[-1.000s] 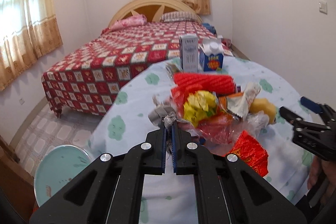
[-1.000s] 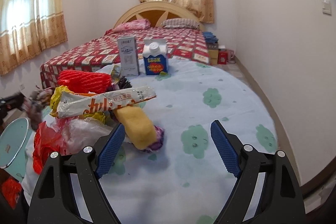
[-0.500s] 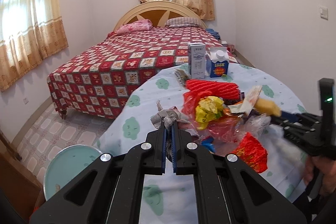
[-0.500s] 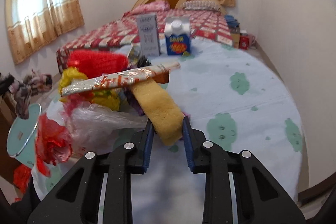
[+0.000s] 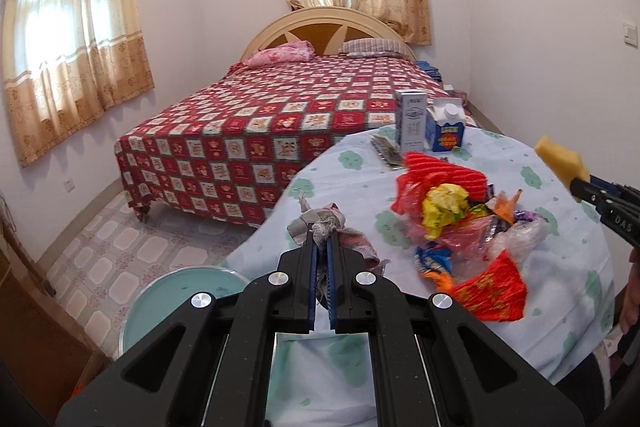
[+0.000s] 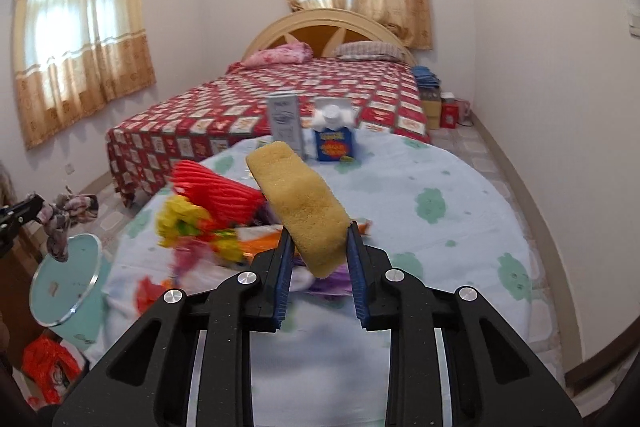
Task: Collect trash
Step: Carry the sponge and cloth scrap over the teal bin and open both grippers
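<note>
Two pieces of trash are in your grippers, and most of the job is ahead of you. Your left gripper [image 5: 322,247] is clamped nearly shut on a crumpled rag [image 5: 320,225], held over the near edge of the table [image 5: 560,267], with the teal bin [image 5: 180,303] on the floor below and to the left. Your right gripper [image 6: 318,247] squeezes the yellow sponge [image 6: 298,199] by its lower end, clear of the cloth. Left on the table is the heap of wrappers [image 5: 452,215]: red corrugated packet, yellow foil, clear plastic, a red packet at the near edge. The two cartons [image 5: 430,125] stand upright at the far side; whether they count as trash I cannot tell. Nothing visibly sits in the bin from these views. Compared with half a second ago, the sponge has risen off the heap, and the long silver wrapper that lay across it is no longer on it; the rag has lifted a little too. Judging by that, both loads are ready for the bin.
</note>
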Demonstrator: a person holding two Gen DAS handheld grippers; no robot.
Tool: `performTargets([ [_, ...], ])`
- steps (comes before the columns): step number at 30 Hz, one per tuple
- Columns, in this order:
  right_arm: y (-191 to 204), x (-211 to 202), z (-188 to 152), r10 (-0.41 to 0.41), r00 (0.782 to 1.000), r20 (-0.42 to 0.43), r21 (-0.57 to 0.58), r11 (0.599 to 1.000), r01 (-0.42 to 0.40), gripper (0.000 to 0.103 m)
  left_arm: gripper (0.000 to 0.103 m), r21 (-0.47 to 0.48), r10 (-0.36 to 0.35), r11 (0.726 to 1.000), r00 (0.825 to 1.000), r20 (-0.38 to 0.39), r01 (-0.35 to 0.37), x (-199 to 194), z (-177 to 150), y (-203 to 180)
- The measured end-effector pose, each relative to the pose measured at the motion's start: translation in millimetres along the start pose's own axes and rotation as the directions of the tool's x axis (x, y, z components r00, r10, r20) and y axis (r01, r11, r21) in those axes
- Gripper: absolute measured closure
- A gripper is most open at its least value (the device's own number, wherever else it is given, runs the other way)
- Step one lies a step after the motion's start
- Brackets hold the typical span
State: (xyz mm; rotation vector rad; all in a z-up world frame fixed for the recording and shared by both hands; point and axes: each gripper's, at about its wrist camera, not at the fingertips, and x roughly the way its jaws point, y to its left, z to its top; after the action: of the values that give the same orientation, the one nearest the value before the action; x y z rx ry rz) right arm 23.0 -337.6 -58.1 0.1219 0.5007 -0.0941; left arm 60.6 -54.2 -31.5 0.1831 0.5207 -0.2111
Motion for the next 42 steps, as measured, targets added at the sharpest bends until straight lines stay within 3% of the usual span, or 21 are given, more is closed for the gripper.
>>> performTargets([
  [18,110.2,26.4,7.3,0.159,0.987,-0.015,-0.128,0.979,-0.159,0.076,0.099,-0.055,0.160,0.985,0.986,-0.036,-0.162,-15.3,-32.7,86.6],
  [42,205.3,50.9,4.6,0.275,0.959,-0.073,-0.254,0.924,-0.284,0.076,0.099,-0.113,0.263,0.956,0.961,-0.090,-0.272,-19.0,-61.0,150.6],
])
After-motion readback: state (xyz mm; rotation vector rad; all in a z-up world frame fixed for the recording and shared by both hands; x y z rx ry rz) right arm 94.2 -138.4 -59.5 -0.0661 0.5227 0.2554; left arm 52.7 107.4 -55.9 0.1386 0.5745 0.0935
